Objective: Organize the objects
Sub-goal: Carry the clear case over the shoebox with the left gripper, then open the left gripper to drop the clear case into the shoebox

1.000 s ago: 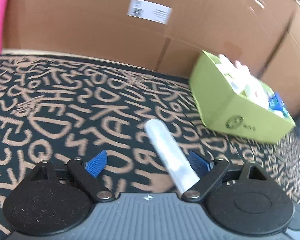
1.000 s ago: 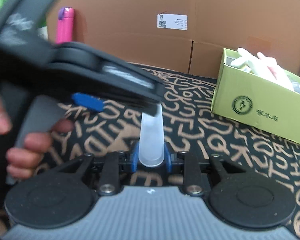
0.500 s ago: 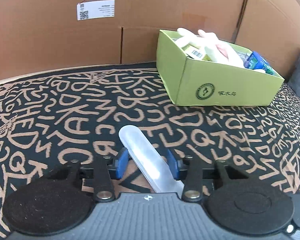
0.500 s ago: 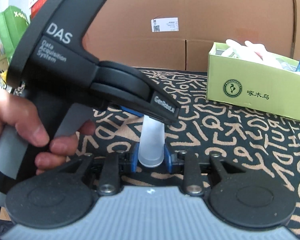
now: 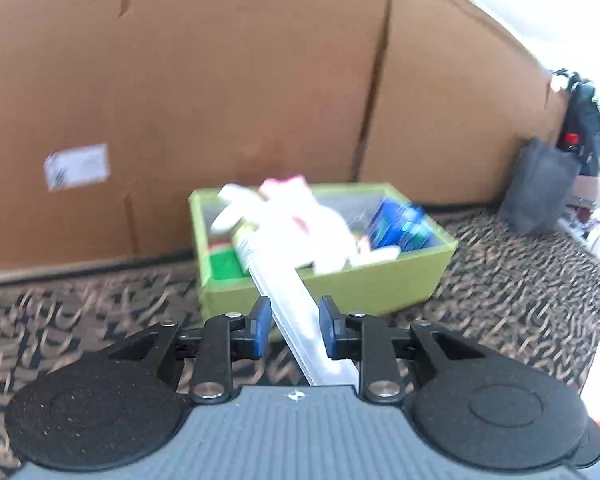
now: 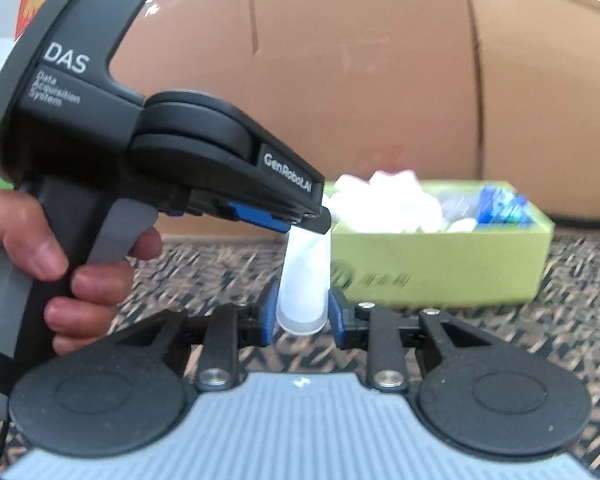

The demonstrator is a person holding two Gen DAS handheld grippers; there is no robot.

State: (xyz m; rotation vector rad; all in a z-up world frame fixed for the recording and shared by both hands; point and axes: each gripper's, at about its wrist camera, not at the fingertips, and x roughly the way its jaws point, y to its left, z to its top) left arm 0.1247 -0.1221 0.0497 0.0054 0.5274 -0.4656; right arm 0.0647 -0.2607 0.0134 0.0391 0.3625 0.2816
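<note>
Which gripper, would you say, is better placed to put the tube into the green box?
Probably the left gripper: its view looks into the green box along the tube; the right gripper faces its wall.

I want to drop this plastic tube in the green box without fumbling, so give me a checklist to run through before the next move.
1. Left gripper clamps the tube: ok.
2. Right gripper off the tube: not ok, it grips the rounded end.
3. Box open on top: ok.
4. Room inside the box: cannot tell; white things and a blue packet fill much of it.
5. Way to the box clear: ok, only patterned cloth lies between.
</note>
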